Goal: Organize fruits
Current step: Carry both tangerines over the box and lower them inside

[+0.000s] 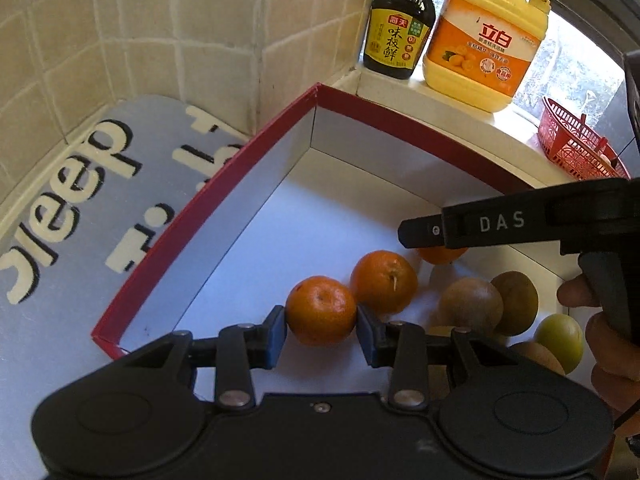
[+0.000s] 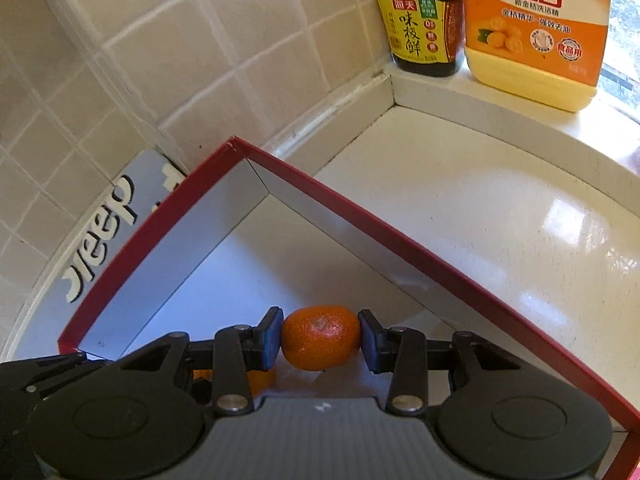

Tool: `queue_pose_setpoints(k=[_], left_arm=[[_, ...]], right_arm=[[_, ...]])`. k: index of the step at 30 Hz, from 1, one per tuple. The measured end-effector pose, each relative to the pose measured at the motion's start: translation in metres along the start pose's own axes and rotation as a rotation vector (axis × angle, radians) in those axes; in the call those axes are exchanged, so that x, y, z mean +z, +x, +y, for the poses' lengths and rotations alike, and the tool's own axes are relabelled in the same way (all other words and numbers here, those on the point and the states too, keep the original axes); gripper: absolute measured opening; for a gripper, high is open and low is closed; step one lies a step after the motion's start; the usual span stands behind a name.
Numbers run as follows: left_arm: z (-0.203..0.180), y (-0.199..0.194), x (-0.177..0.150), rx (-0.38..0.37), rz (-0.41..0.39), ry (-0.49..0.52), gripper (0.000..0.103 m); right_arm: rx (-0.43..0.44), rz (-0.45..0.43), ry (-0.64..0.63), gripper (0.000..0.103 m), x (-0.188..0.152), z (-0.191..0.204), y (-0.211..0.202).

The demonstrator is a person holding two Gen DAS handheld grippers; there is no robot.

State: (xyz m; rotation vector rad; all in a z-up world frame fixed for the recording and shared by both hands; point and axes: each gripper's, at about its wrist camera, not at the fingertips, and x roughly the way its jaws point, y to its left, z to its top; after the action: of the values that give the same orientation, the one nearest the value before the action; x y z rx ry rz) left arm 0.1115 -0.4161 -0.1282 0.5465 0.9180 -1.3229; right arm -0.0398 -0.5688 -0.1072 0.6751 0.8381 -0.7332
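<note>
Three tangerines (image 1: 321, 309), three brown fruits (image 1: 471, 305), one green fruit (image 1: 559, 338), two bottles (image 1: 400, 20), one red basket (image 1: 576, 142)

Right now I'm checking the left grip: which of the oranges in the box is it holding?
The left gripper holds the nearest orange, pinched between its blue pads; the other loose orange sits just behind, untouched.

The box (image 1: 208, 196) is red outside, white inside. Its tangerines (image 1: 384, 280) are orange, beside brown-green fruits (image 1: 472, 304). The mat (image 1: 72, 216) is grey with white, black-edged lettering. Behind stand a dark bottle (image 1: 400, 20) with a yellow label, a yellow-orange jug (image 1: 488, 40), a red basket (image 1: 572, 144) and beige tiles (image 1: 160, 28).
</note>
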Motion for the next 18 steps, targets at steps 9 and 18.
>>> queue_pose_setpoints(k=[9,18], left_arm=[[0.001,-0.006,0.001,-0.022,-0.014,0.0,0.065],[0.033,-0.117,-0.012,-0.016,-0.215,-0.12,0.076]], right_arm=[[0.012,0.003,-0.008,0.045,0.0,0.003,-0.005],[0.098,-0.126,-0.059,0.048,-0.012,0.017,-0.079]])
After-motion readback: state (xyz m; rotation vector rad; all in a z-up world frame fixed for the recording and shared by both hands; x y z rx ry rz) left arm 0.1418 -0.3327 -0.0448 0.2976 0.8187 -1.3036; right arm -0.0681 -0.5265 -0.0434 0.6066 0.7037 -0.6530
